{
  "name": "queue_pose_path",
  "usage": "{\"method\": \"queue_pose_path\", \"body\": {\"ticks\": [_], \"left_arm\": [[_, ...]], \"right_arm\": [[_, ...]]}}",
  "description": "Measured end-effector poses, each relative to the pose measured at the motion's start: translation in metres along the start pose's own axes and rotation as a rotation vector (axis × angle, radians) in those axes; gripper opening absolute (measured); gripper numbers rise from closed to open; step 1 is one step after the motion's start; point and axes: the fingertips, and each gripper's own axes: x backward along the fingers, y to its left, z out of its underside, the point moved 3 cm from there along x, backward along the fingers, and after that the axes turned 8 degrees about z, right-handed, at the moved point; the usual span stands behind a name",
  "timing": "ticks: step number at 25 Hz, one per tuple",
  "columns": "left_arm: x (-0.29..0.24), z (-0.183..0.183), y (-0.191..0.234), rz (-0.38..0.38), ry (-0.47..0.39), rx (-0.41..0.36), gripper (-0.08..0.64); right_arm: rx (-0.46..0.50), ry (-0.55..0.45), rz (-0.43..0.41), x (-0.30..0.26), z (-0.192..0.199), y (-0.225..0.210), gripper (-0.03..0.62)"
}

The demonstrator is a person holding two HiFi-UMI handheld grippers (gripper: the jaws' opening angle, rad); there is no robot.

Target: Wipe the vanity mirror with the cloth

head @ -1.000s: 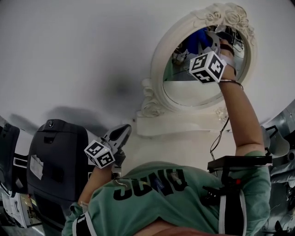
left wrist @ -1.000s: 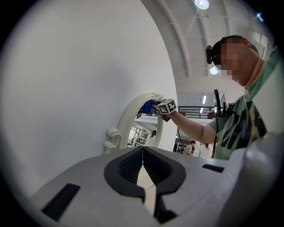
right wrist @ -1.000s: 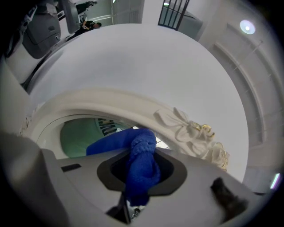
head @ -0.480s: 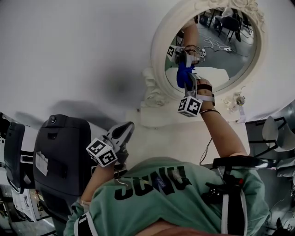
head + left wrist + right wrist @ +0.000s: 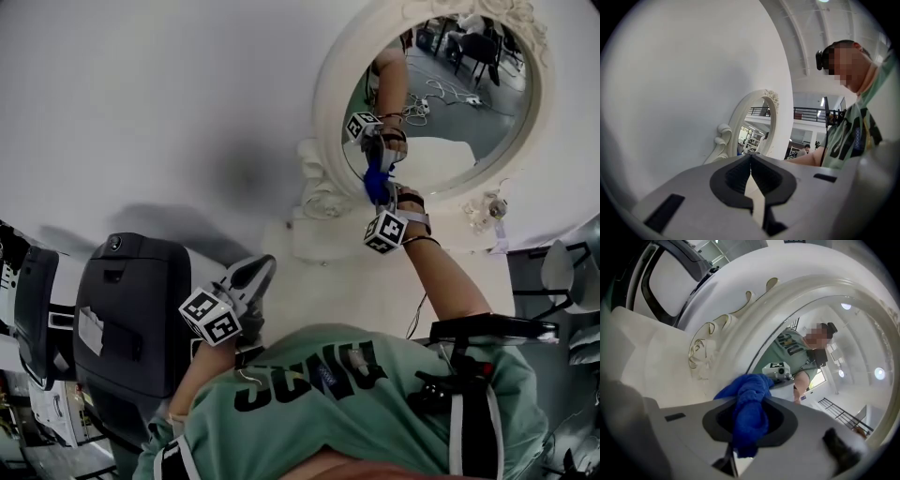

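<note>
The right gripper (image 5: 378,195) has swept from the upper glass down to the lower-left edge of the vanity mirror (image 5: 441,103). Its fingers are clamped on the bunched blue cloth (image 5: 376,182), which appears to touch the glass just beside the ornate frame. One pass looks finished; the rest of the glass likely needs more strokes. The left gripper (image 5: 251,277) hangs low by the person's chest, well apart from the mirror — fingers closed together on nothing.
</note>
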Motion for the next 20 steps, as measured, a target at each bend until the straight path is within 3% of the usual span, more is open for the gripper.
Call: {"method": "queue_pose_path", "body": {"ticks": [5, 7, 10, 14, 17, 20], "left_arm": [[-0.005, -0.007, -0.010, 0.045, -0.013, -0.023, 0.012], [-0.005, -0.011, -0.013, 0.058, -0.025, -0.031, 0.012], [-0.006, -0.016, -0.017, 0.075, -0.044, -0.043, 0.012], [-0.005, -0.020, -0.018, 0.087, -0.066, -0.054, 0.012], [0.000, -0.022, -0.019, 0.082, -0.076, -0.060, 0.012], [0.006, -0.025, -0.019, 0.076, -0.086, -0.064, 0.012]], "right_arm": [[-0.145, 0.034, -0.135, 0.008, -0.002, -0.008, 0.078], [-0.205, -0.009, -0.116, 0.026, -0.013, -0.038, 0.078], [-0.279, -0.131, 0.013, 0.065, -0.042, -0.126, 0.078], [-0.386, -0.253, 0.255, 0.115, -0.078, -0.283, 0.078], [-0.423, -0.277, 0.407, 0.141, -0.090, -0.372, 0.078], [-0.436, -0.257, 0.485, 0.151, -0.093, -0.419, 0.078]]}}
